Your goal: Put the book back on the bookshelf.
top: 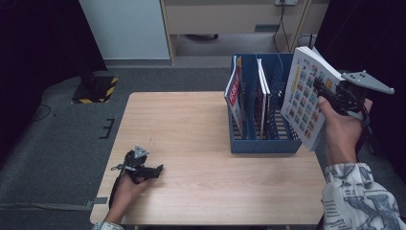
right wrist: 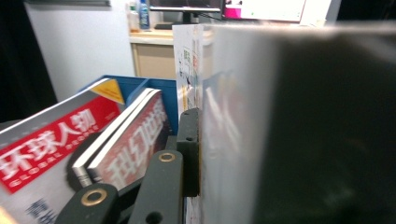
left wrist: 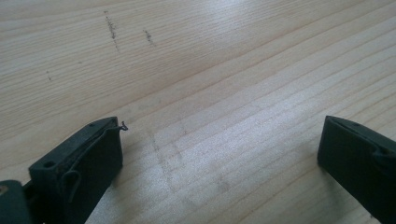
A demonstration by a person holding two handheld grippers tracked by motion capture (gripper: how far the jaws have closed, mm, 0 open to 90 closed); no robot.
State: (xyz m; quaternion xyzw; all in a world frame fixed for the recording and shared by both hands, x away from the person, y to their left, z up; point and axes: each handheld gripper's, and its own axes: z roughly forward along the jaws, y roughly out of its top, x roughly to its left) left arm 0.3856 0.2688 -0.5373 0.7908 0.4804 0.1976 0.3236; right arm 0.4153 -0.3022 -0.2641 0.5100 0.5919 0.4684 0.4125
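A rectangular light wooden table (top: 191, 143) with visible grain stands on a grey carpeted floor (top: 57, 143). A yellow-and-black hazard-striped base plate (top: 95, 88) lies on the floor beyond the table's left far corner. A pale white panel (top: 127, 28) stands against the back, adjoining a beige wooden cabinet (top: 230, 19) with black cables (top: 282, 28) hanging at its front. Black curtains (top: 38, 38) close both sides. Lighting is even, with a soft sheen on the tabletop.

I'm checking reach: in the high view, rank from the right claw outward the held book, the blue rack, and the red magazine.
1. Held book, clamped in the right claw.
2. Blue rack, just left of it.
3. Red magazine, in the rack's leftmost slot.
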